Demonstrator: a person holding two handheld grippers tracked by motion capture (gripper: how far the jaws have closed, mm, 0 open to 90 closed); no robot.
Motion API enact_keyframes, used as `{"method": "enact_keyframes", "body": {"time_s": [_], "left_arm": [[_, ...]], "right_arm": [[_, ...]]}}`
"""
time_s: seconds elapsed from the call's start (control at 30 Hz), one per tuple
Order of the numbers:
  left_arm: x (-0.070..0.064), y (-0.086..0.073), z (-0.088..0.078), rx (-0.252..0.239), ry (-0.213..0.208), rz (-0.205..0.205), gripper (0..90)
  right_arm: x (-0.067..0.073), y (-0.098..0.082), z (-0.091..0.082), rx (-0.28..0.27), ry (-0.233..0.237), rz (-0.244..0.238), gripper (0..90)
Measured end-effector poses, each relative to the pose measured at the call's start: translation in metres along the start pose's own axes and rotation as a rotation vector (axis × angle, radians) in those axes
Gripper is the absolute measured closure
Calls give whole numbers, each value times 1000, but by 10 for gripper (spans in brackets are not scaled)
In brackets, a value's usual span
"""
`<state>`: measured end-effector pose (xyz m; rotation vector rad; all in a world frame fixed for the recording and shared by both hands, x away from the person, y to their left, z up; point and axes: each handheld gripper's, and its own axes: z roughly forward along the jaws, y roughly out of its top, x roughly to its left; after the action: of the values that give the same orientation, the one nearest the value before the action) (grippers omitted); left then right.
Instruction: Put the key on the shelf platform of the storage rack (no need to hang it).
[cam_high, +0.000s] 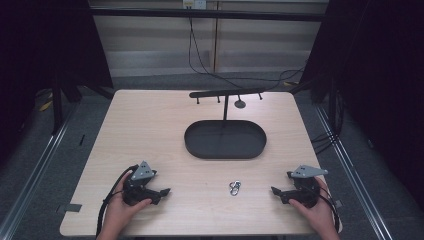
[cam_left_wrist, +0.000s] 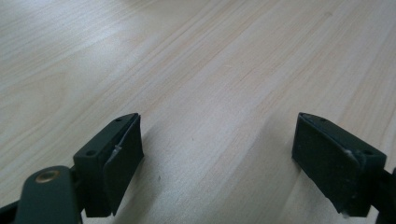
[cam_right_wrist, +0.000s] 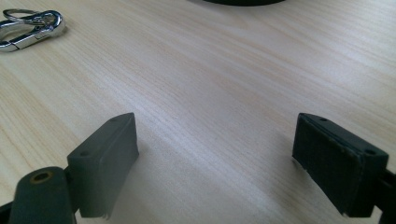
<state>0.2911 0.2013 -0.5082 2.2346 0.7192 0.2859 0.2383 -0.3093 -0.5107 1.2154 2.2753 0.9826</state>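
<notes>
Two hand-held black grippers were rested on the pale wooden table (cam_high: 165, 130), one at each near corner. The left gripper (cam_high: 162, 192) was seen with its jaws spread wide over bare wood, nothing between them; the right gripper (cam_high: 276, 192) was likewise spread and empty. A small silver metal carabiner clip with a key ring (cam_high: 235, 188) was laid flat between the two, nearer the right gripper. A black oval tray (cam_high: 195, 145) with an upright hook stand (cam_high: 226, 93) was placed beyond it, mid-table.
</notes>
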Motion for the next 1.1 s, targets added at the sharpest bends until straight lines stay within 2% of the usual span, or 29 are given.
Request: {"method": "enact_keyframes", "body": {"time_s": [0.13,0.27,0.5,0.6,0.8,1.1], "left_arm": [[0,0,0,-1,0,-1,159],[0,0,0,-1,0,-1,159],[0,0,0,-1,0,-1,159],[0,0,0,-1,0,-1,159],[0,0,0,0,-1,0,159],[0,0,0,-1,0,0,159]], "right_arm": [[4,0,-2,-8,-12,-12,181],[13,4,-1,4,7,-44,194],[34,16,8,22,83,-56,205],[47,25,14,41,107,-83,217],[59,34,18,40,134,-86,232],[75,48,25,27,175,-115,246]]}}
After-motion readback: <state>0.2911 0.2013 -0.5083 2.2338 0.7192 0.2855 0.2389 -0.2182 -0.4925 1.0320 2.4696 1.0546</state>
